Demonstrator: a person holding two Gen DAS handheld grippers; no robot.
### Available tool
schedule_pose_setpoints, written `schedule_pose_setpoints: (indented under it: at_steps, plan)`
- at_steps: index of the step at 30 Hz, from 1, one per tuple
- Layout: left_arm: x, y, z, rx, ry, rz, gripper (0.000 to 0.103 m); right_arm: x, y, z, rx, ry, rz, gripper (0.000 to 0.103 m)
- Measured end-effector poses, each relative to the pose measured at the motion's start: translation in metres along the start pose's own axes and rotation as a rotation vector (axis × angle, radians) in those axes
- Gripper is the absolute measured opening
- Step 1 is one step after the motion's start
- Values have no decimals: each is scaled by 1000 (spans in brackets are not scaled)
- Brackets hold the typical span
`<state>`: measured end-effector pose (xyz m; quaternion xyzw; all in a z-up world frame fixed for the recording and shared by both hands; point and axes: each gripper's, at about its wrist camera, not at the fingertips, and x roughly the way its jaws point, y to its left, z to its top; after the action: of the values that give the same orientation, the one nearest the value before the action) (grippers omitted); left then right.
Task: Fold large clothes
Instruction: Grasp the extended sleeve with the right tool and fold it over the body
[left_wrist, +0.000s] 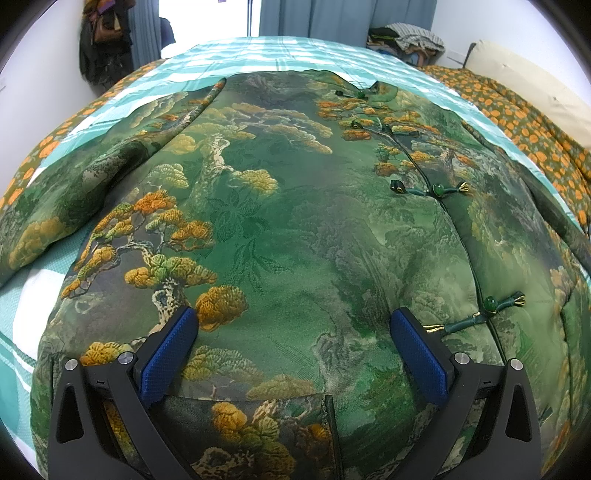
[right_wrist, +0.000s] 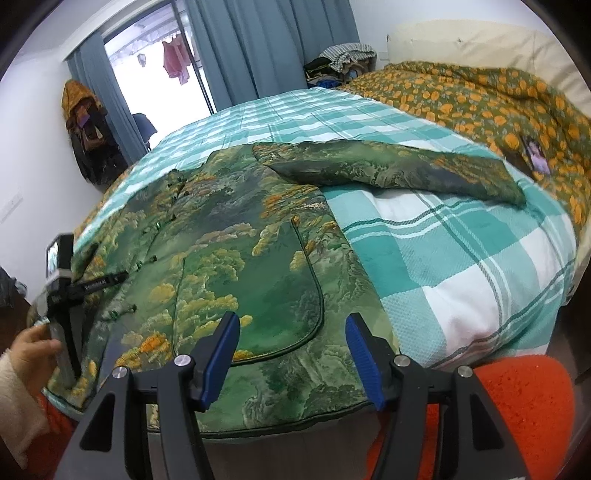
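Two grippers hang over the near hem of a big green brocade jacket (left_wrist: 280, 221) w/ pine-tree print, spread front-up on the bed (right_wrist: 461, 266) atop a teal-and-white check cover. Left gripper (left_wrist: 293, 339): jaws spread wide, nothing between them, blue pads just above the fabric left of the frog-button placket (left_wrist: 484, 314). Right gripper (right_wrist: 291, 343): jaws also spread, empty, near the hem by the curved patch pocket (right_wrist: 266, 288). One sleeve (right_wrist: 388, 173) lies stretched out to the right across the cover; other sleeve (left_wrist: 110, 173) angles off to the left. Orange-flowered quilt (right_wrist: 480, 99) is bunched at the far right of the bed. Left hand (right_wrist: 33, 350) shows in the right wrist view, gripping its tool's handle.
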<state>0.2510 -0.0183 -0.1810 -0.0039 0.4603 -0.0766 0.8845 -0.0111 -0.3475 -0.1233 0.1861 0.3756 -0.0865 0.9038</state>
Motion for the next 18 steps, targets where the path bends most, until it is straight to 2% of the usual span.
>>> schedule_pose_setpoints:
  at_steps: [3, 5, 6, 10, 13, 15, 18]
  plan:
    - [0, 0, 0, 1, 0, 1, 103, 3, -31, 22, 103, -14, 60, 61]
    - [0, 1, 0, -1, 0, -1, 103, 6, -59, 40, 186, -33, 48, 61]
    - [0, 0, 0, -1, 0, -1, 103, 11, -88, 54, 280, -49, 47, 61]
    - [3, 1, 1, 2, 1, 6, 103, 41, -177, 87, 511, -104, -29, 61]
    - [6, 2, 2, -2, -1, 1, 103, 70, -233, 95, 689, -103, -55, 61]
    - [8, 3, 4, -7, 2, -4, 103, 86, -258, 98, 768, -114, -80, 61]
    - [10, 4, 7, -7, 31, -9, 103, 97, -274, 102, 826, -166, -101, 61]
